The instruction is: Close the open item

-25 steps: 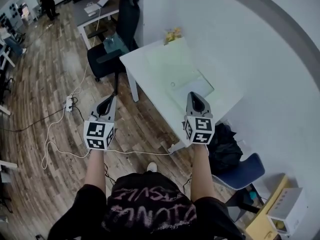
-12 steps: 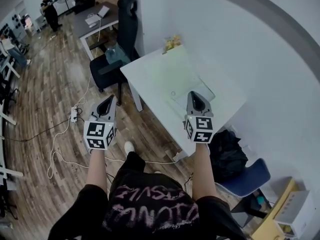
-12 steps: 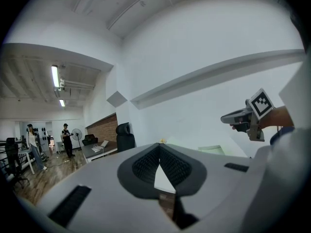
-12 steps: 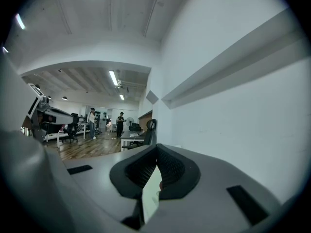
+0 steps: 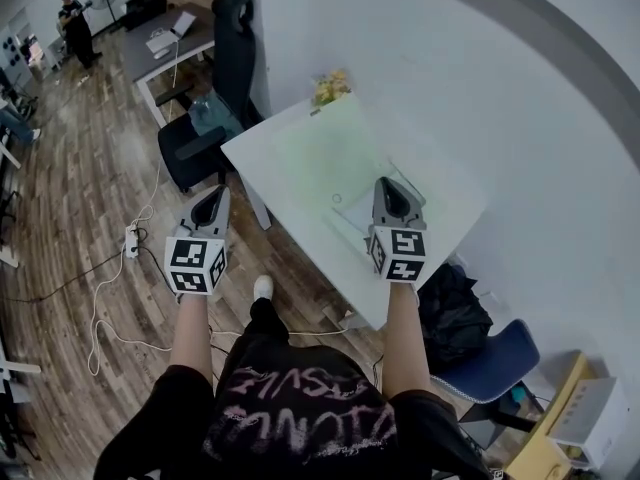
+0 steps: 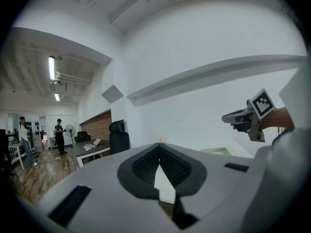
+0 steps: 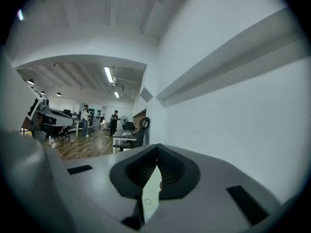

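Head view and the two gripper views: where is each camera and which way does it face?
Head view: on the person's head, facing steeply down at the white table and wood floor; shows both forearms, left tool, right tool.
Left gripper view: on the left tool, facing roughly level along its shut jaws toward the black chair; right tool at its right edge.
Right gripper view: on the right tool, facing roughly level along its shut jaws toward that chair.
Shared: all three show the chair.

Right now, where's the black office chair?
Head view, upper left: the black office chair stands by the white table's far left corner, beside the wall, ahead of the left claw.
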The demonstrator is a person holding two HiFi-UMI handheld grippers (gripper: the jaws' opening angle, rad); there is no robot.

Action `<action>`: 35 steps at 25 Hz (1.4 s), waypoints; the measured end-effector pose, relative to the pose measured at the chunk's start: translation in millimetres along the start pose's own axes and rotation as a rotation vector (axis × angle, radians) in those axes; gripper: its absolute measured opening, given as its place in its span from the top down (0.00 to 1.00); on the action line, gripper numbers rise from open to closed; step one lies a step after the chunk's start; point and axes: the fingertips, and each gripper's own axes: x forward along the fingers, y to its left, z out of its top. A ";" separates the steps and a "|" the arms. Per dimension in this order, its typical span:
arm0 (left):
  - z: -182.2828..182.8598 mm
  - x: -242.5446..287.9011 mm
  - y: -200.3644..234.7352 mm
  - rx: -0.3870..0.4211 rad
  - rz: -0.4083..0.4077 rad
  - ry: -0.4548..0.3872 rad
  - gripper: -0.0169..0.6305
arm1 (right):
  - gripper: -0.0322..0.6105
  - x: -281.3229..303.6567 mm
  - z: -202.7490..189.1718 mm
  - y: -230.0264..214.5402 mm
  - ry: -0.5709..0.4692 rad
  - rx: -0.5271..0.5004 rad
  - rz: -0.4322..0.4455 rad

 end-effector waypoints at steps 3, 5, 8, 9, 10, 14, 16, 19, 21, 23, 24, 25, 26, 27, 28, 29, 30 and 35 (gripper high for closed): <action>-6.9 26.7 9.9 -0.008 -0.023 0.013 0.97 | 0.95 24.6 -4.7 -3.1 0.019 -0.002 -0.014; -10.5 45.1 21.3 -0.010 -0.036 0.018 0.97 | 0.95 44.6 -5.8 -3.0 0.029 -0.004 -0.024; -18.1 74.9 42.9 -0.019 -0.052 0.027 0.97 | 0.95 78.0 -9.7 -0.8 0.050 -0.006 -0.038; -21.3 85.5 50.6 -0.024 -0.059 0.032 0.97 | 0.95 89.6 -11.6 -0.4 0.058 -0.006 -0.044; -24.8 96.5 58.3 -0.029 -0.067 0.037 0.97 | 0.95 101.1 -13.3 -0.3 0.066 -0.006 -0.051; -38.7 144.7 88.2 -0.050 -0.109 0.063 0.97 | 0.95 142.5 -17.6 -4.4 0.093 -0.004 -0.097; -41.0 171.4 100.5 -0.059 -0.139 0.069 0.97 | 0.95 159.1 -18.2 -8.8 0.109 -0.004 -0.128; -39.4 209.4 111.8 -0.063 -0.200 0.069 0.97 | 0.95 175.2 -15.8 -15.9 0.134 -0.008 -0.184; -37.9 234.9 115.8 -0.063 -0.243 0.069 0.97 | 0.95 184.9 -15.1 -22.2 0.150 -0.009 -0.223; -37.5 259.8 114.9 -0.061 -0.293 0.067 0.97 | 0.95 192.8 -17.0 -30.0 0.170 -0.008 -0.266; -38.1 271.8 112.2 -0.060 -0.323 0.068 0.97 | 0.95 194.2 -18.7 -33.9 0.182 -0.008 -0.292; -39.0 283.5 108.0 -0.059 -0.357 0.068 0.97 | 0.95 193.4 -20.2 -37.5 0.194 -0.007 -0.323; -40.0 294.2 102.9 -0.058 -0.392 0.069 0.97 | 0.95 190.9 -21.5 -40.4 0.204 -0.004 -0.354; -41.0 303.6 97.9 -0.056 -0.425 0.070 0.97 | 0.95 187.9 -22.7 -42.7 0.213 -0.001 -0.383; -41.8 311.8 93.9 -0.054 -0.452 0.070 0.97 | 0.95 185.8 -23.8 -44.7 0.221 0.000 -0.406; -42.4 319.1 90.9 -0.052 -0.473 0.070 0.97 | 0.95 184.6 -24.5 -46.9 0.229 0.001 -0.425; -42.8 325.6 88.3 -0.050 -0.490 0.071 0.97 | 0.95 183.7 -25.2 -49.5 0.236 0.002 -0.440; -46.4 346.7 69.9 -0.040 -0.558 0.075 0.97 | 0.95 169.1 -34.4 -64.2 0.267 0.015 -0.508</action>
